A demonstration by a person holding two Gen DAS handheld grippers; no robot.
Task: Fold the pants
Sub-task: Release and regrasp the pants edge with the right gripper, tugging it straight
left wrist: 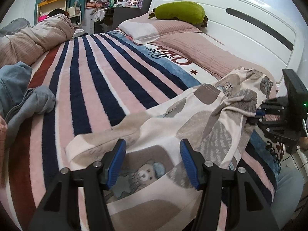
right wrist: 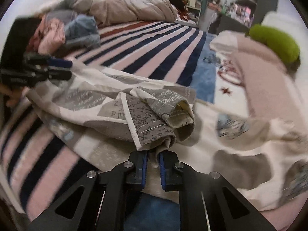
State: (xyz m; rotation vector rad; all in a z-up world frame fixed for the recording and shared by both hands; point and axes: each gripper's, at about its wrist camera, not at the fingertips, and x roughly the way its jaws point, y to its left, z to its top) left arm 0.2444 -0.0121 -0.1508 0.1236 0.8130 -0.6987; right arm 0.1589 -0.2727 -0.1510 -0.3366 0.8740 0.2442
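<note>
On a bed spread with a striped blanket, the left wrist view shows the patterned pants lying loose and rumpled near the pink pillows and white headboard. The left gripper hangs over the fabric with its blue pads standing apart, the bear print visible between them, nothing pinched. At the far right of that view, the right gripper bites into a gathered edge of the cloth. A green plush toy sits on the pillows; a heap of other clothes waits at the left.

From the right wrist view, blurred by motion, the right gripper is clamped on a bunched fold of the pants, its pads pressed close with cloth squeezed between them. The left gripper appears at the left edge, over the far side of the garment.

The risk from here looks plain: with only one side held, pulling could drag the pants into a twisted rope rather than a flat layer, and a thin pinch on a bunched hem may slip free.
</note>
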